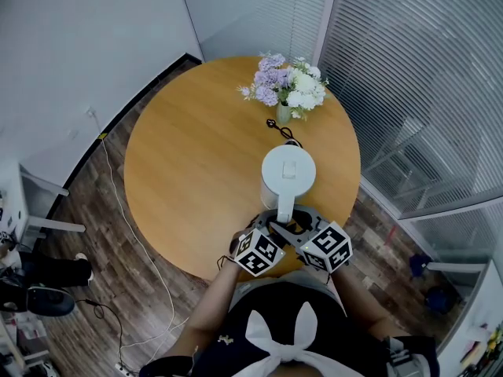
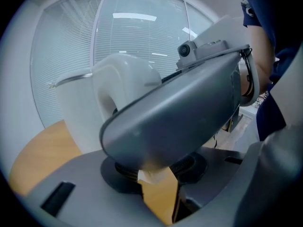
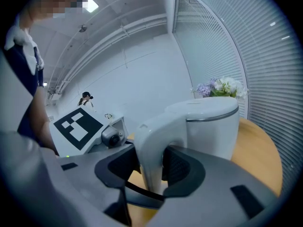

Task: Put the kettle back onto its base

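Kettle [image 1: 288, 171] stands upright, handle [image 1: 284, 208] toward the person [image 1: 275, 336].

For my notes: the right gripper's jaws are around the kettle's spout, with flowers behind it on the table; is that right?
Not the spout: the right gripper view shows the right gripper around the kettle handle. Flowers and table are as stated.

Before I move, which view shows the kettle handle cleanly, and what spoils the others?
Right gripper view: handle sharp, evenly lit; fisheye bends the edges. Left gripper view: the right gripper, too close to focus, hides much of the kettle; lights reflect in the glass. Head view: sharp, but top-down only.
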A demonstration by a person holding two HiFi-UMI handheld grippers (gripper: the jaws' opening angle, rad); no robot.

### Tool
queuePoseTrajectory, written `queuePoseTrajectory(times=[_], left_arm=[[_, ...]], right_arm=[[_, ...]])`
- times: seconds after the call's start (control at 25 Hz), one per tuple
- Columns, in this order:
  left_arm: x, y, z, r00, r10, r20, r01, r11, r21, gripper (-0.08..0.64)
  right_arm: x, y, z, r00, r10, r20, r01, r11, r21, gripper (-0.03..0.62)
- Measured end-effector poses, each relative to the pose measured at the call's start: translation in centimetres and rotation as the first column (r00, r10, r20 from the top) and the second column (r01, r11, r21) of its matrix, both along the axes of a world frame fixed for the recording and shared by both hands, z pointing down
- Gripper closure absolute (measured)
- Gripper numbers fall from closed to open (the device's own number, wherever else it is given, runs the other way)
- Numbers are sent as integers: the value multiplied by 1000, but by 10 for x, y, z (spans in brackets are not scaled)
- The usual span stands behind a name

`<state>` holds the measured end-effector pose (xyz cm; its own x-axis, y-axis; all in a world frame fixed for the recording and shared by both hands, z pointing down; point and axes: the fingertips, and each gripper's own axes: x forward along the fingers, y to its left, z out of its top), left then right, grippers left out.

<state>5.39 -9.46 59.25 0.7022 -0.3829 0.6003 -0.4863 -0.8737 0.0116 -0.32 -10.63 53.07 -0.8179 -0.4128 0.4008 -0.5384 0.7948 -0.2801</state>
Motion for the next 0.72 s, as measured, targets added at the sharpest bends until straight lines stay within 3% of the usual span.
queuePoseTrajectory(times=[0.16, 0.44, 0.72], left_arm=[[-3, 5, 8, 1000, 0, 18, 0, 1000, -10, 403], [-8, 4, 13, 1000, -25, -19, 24, 998, -64, 417], [-9, 3, 16, 999, -36, -37, 33, 996, -87, 419]], right_arm=[[-3, 6, 6, 1000, -13, -2, 13, 1000, -4, 414], [-9, 7, 11, 999, -44, 0, 44, 999, -16, 414], [-10, 7, 13, 997, -47, 65, 51, 997, -52, 407]])
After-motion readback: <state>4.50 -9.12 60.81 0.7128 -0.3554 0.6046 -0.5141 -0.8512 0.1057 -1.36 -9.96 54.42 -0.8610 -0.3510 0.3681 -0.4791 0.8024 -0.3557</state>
